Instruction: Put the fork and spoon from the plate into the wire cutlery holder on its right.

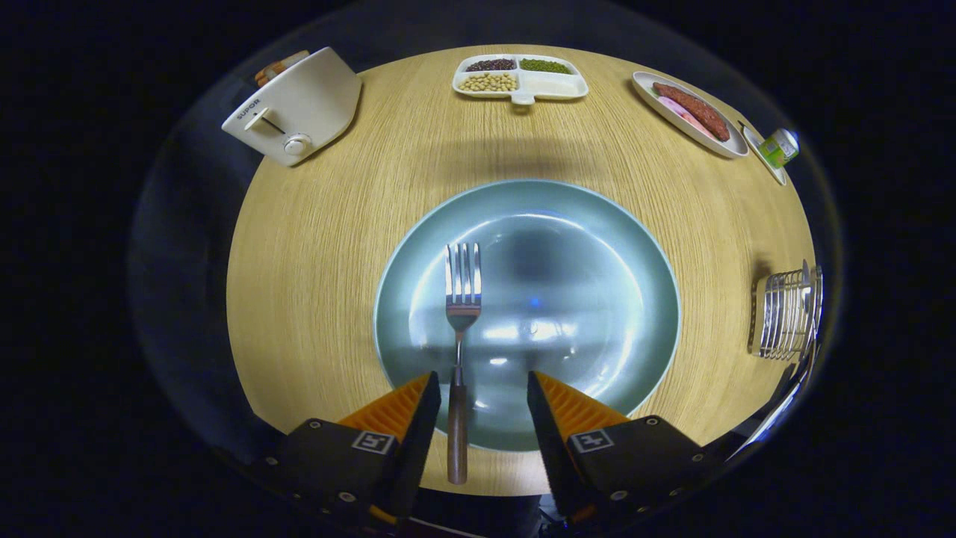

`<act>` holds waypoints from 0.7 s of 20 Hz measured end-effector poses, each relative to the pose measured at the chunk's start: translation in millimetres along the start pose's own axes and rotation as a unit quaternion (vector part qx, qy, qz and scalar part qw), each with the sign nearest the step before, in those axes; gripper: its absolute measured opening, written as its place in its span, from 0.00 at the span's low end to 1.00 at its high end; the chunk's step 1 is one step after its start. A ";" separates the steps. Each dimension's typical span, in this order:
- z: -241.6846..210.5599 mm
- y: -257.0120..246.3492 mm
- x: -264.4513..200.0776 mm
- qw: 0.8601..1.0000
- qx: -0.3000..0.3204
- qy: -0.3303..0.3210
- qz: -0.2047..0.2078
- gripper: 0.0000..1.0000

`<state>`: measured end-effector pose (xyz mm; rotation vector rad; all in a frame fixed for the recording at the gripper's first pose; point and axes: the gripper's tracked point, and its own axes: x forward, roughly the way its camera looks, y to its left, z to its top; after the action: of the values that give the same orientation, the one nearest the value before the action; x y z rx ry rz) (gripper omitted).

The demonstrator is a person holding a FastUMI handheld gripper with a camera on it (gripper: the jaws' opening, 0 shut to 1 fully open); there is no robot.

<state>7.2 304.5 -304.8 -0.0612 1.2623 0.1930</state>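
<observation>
Gripper view: fork between parted hand-held gripper fingers.

My one camera rides on the gripper. It looks down and forward, close above the plate, with the round wooden table stretching beyond.

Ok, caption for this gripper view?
Open gripper straddling the fork handle on the plate, wire holder beyond.

We hold our gripper low and pointing forward, its two fingers spread wide apart with a clear gap between them. Neither finger presses on anything; both tips sit level with each other.
</observation>
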 end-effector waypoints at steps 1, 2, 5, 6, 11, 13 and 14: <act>-0.7 1.3 0.3 1.000 0.006 0.002 0.003 0.62; -2.2 3.1 1.2 1.000 0.012 0.004 0.006 0.46; -7.2 6.2 7.5 1.000 0.022 0.008 0.012 0.24; -7.2 10.8 7.6 0.999 0.023 0.006 0.021 0.15; -9.6 6.9 -6.3 0.999 0.014 0.002 0.035 0.03; -12.8 -1.1 -23.8 0.998 0.018 0.002 0.052 0.01; -15.0 -9.9 -33.8 0.998 0.014 0.001 0.053 0.01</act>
<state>-15.0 288.8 -277.9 0.0295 1.2715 0.2681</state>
